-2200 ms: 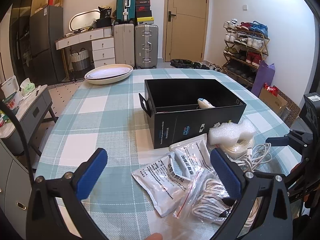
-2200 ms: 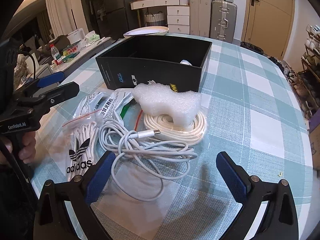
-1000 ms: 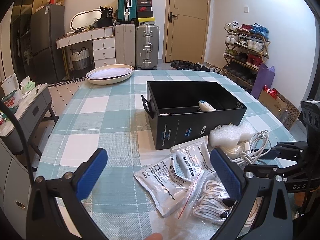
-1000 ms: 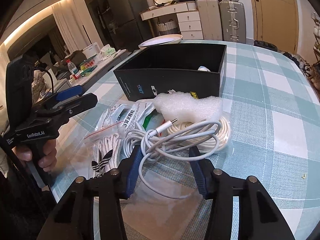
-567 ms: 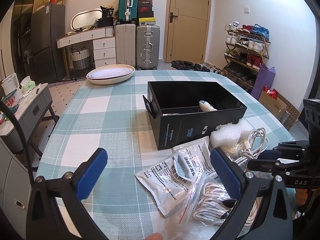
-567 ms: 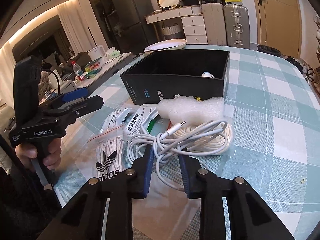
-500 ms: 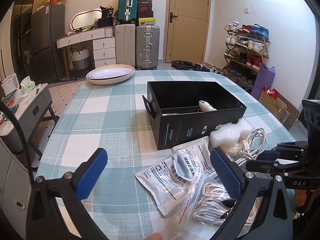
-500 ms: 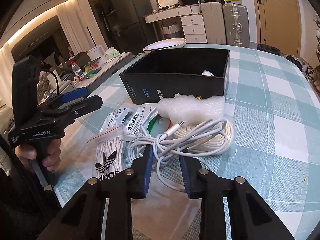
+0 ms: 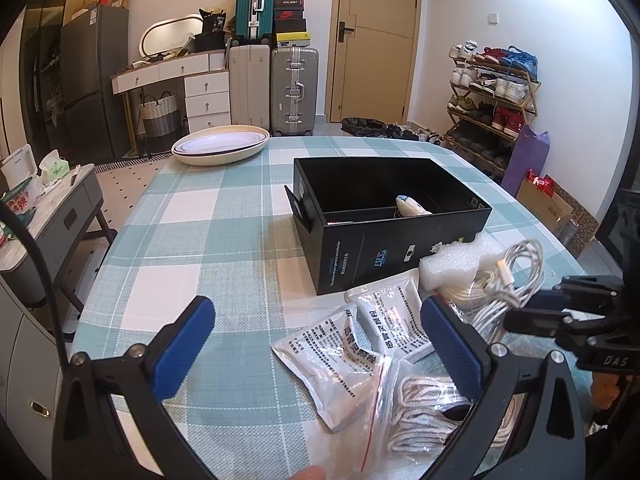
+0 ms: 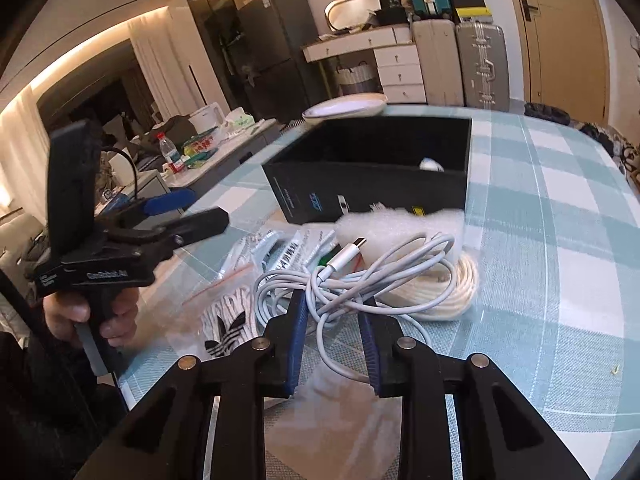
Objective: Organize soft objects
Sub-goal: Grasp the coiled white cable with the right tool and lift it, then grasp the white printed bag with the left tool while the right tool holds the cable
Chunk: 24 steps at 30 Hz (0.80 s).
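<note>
My right gripper (image 10: pixel 334 308) is shut on a bundle of thin white charging cable (image 10: pixel 360 272) and holds it lifted off the table; the cable also shows in the left wrist view (image 9: pixel 516 276). Behind it lie a white foam piece (image 10: pixel 400 224), a coil of thicker white rope (image 10: pixel 440 288) and the open black box (image 10: pixel 372 172) with a small white toy (image 9: pixel 412 206) inside. My left gripper (image 9: pixel 316 344) is open and empty above the white sachets (image 9: pixel 360 336) and a clear bag of white gloves (image 9: pixel 424 408).
The checked tablecloth (image 9: pixel 200 240) covers a round table. A stack of white plates (image 9: pixel 220 146) sits at the far edge. Suitcases, a dresser and a shoe rack stand beyond the table. A side table with bottles is at left.
My right gripper closed on the thin white cable and lifted it up off the table toward the box. My left gripper stayed open and still.
</note>
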Motion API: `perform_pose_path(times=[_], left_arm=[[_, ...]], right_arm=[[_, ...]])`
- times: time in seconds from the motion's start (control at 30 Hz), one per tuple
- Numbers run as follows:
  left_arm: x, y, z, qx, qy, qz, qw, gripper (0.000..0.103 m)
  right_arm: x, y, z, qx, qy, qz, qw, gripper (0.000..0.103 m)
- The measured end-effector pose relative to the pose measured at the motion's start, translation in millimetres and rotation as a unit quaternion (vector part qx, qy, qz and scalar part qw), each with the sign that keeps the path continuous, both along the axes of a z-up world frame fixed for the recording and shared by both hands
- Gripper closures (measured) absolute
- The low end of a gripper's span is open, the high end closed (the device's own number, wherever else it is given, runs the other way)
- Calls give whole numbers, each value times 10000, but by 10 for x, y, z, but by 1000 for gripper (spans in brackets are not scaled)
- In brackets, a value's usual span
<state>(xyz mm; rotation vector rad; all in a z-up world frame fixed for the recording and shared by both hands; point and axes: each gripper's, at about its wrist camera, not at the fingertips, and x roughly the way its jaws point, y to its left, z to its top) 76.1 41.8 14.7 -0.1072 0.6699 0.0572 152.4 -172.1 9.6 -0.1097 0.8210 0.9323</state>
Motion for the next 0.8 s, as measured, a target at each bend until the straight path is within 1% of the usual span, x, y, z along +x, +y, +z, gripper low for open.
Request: perform_pose_path(times=[0.13, 0.2, 0.23, 0.37, 0.43, 0.5, 0.57, 0.67, 0.7, 0.77, 0.8], left_arm=[[44, 22, -75, -70, 169, 11, 9998, 0], [74, 27, -131, -74, 286, 92, 9995, 0], [101, 31, -170, -83, 379, 179, 9991, 0], [205, 36, -339, -187, 798, 249, 9963, 1], [241, 35, -400, -277, 950, 232, 9948, 2], [253, 27, -423, -319, 1016, 208, 9941, 3], [251, 21, -431, -358, 1051, 163, 9937, 14], [241, 11, -438, -376, 1087, 123, 9933, 22], [237, 4, -436, -330, 1104, 118, 9933, 23], [230, -9, -423, -264, 1101, 101, 9935, 33], [225, -13, -420, -215, 1101, 112, 9936, 35]], right_arm=[[-83, -30, 134, 92, -337, 45, 9994, 78], [-97, -41, 163, 112, -425, 36, 9990, 78], [-93, -48, 174, 118, -449, 21, 9989, 78], [-105, -64, 208, 150, -521, -3, 9985, 78], [-109, -72, 216, 160, -532, -6, 9985, 78], [-106, -76, 215, 156, -534, -10, 9984, 78], [-108, -89, 219, 165, -538, -20, 9984, 78], [-104, -101, 227, 165, -541, -36, 9984, 78], [-104, -102, 228, 163, -553, -40, 9983, 78], [-111, -113, 235, 172, -555, -48, 9983, 78], [-114, -111, 235, 166, -563, -47, 9983, 78]])
